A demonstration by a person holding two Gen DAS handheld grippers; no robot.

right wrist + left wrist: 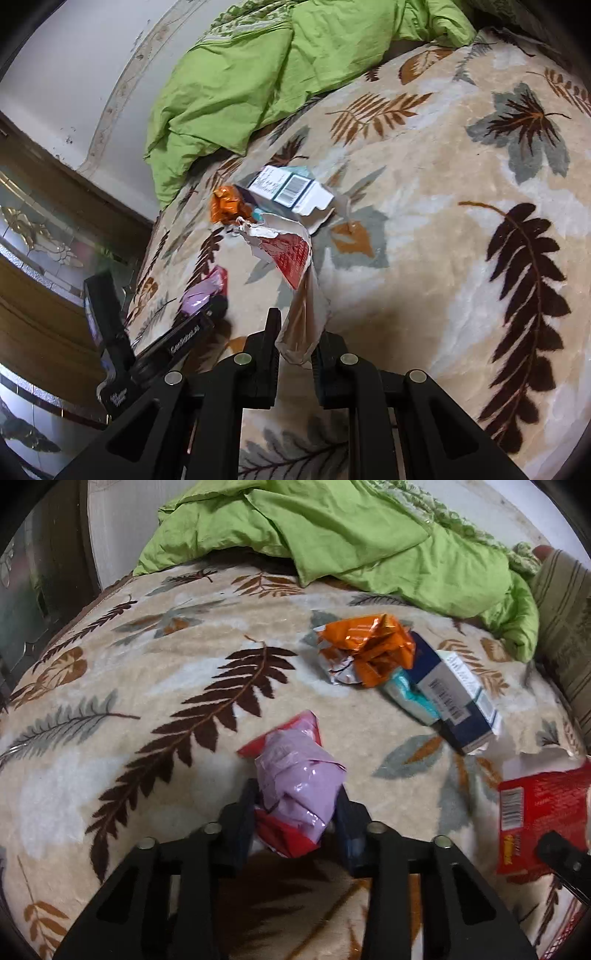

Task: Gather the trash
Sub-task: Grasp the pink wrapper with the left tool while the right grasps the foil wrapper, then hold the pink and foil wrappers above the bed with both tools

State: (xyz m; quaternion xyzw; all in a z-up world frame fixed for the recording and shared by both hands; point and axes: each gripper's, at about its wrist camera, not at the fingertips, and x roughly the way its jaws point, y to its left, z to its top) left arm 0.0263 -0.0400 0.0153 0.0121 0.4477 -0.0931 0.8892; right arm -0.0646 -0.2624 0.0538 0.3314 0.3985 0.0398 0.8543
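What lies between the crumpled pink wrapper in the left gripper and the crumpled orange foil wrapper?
Only bare leaf-patterned blanket, shown in the left wrist view, separates the pink wrapper from the orange foil wrapper.

- Crumpled lilac-and-red wrapper (299, 794), pinched in my left claw (295, 812).
- Torn red carton (291, 258), clamped in my right claw (295, 339).
- Orange foil wrapper (365, 646), teal packet (406, 694) and navy-white box (458, 698) clustered mid-blanket.

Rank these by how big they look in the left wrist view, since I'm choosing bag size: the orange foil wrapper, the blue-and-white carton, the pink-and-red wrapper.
1. pink-and-red wrapper, though it sits nearest the camera, in the left gripper, so that inflates it.
2. and 3. blue-and-white carton and orange foil wrapper look alike; no clear order.
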